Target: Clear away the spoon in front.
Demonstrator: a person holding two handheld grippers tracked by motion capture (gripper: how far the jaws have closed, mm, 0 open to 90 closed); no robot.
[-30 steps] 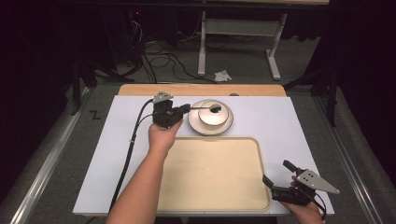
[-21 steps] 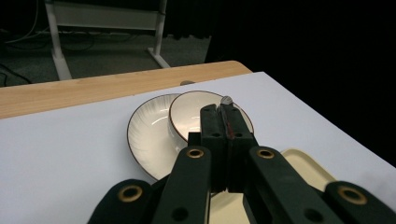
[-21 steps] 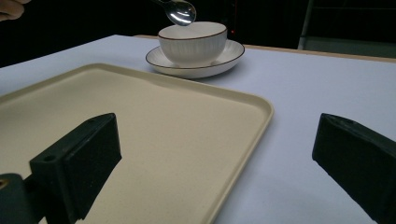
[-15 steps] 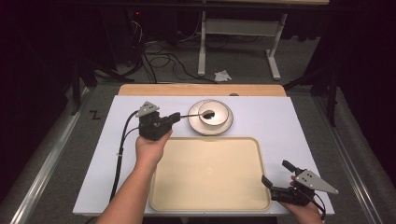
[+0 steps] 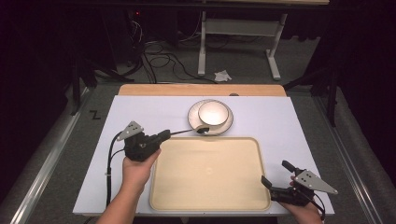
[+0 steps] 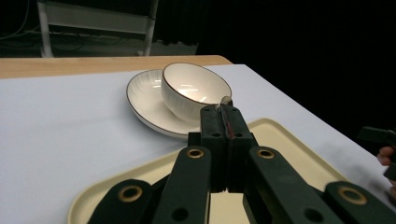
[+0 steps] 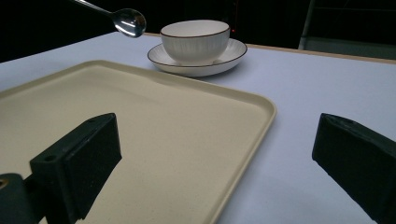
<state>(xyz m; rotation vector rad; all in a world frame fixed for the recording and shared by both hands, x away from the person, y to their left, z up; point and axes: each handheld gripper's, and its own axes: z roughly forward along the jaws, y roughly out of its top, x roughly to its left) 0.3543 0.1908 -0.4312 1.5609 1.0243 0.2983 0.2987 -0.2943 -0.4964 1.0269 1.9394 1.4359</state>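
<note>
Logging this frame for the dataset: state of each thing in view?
left gripper: shut on spoon
spoon: held by its handle, lifted, bowl end near the plate rim
right gripper: open, holding nothing
bowl: upright on plate, looks empty
plate: flat on table
tray: flat, empty

high view looks down from above; both gripper views sit low, facing the bowl (image 5: 213, 112) (image 6: 196, 89) (image 7: 195, 39) across the tray (image 5: 210, 200) (image 6: 280, 140) (image 7: 163, 140).

We see a table (image 5: 154, 112) with a white top and a strip of wood (image 5: 201, 89) along its far edge. Past it, the grey floor (image 5: 243, 70) holds black cables (image 5: 159, 56), white metal legs (image 5: 273, 65) and a crumpled white scrap (image 5: 222, 75). The room behind is dark.
</note>
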